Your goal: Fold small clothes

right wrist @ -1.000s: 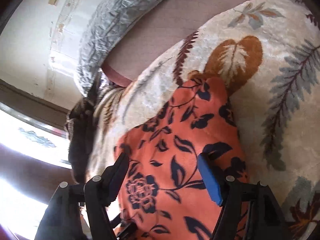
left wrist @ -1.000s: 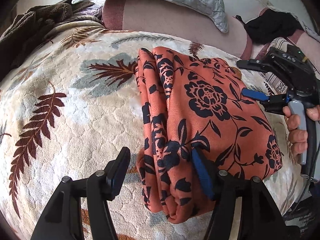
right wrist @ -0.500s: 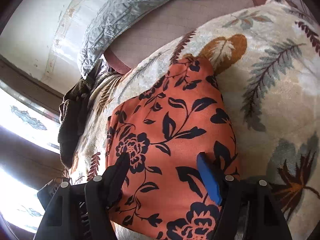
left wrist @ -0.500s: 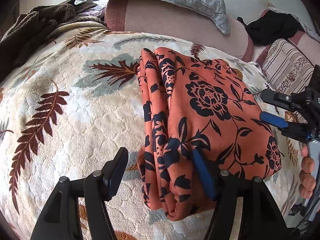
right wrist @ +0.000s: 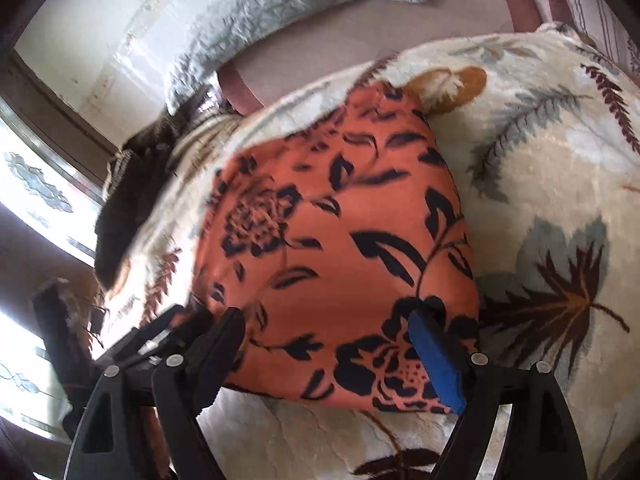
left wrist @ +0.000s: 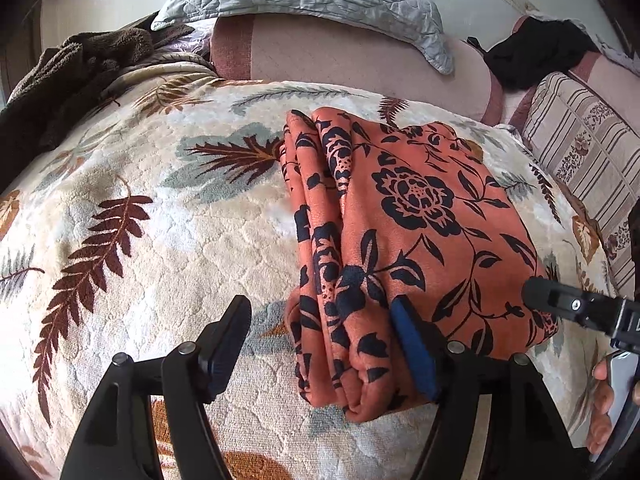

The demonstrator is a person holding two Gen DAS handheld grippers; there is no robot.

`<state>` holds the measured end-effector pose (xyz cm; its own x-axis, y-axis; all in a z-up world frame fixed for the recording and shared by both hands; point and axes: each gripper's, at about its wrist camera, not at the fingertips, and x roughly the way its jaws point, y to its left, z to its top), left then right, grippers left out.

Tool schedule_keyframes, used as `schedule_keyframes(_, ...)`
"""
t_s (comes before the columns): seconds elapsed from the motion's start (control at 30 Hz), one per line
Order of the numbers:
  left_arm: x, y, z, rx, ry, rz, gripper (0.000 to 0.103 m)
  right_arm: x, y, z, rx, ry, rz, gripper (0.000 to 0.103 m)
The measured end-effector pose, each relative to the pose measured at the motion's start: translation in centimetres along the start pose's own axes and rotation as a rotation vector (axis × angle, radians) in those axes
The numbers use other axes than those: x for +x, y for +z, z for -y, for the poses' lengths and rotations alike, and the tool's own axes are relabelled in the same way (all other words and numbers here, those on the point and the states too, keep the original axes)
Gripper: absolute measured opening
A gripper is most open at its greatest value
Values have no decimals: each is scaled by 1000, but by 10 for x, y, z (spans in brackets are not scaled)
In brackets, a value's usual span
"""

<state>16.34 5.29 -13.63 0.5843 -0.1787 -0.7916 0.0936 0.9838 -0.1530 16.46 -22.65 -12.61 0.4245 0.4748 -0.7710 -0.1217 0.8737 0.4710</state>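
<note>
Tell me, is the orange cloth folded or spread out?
Folded. The orange cloth lies as a compact bundle on the blanket, with stacked layers showing along its left edge.

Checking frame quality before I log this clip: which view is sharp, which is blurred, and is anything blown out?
Left wrist view: sharp, the orange floral garment and leaf-print blanket crisp, with fisheye bending at the edges. Right wrist view: motion-smeared, the garment's print streaked; the window on the left is blown out to white, and the wall above glares.
</note>
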Motion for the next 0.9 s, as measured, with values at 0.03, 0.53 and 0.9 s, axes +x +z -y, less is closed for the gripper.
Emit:
schedule_keyframes(0.03, -4, -2, 1, -2, 17, -2, 73, -8, -5, -2, -8, -7, 24, 85)
schedule_keyframes(0.53, -131, -47, 34, -20, 145, 138, 90, -116, -111, -46, -182, -256, 186, 94)
schedule_keyframes(0.9, -167, -63, 53, -26, 175, 170, 97, -151, -122, -61, -214, -301, 213, 98)
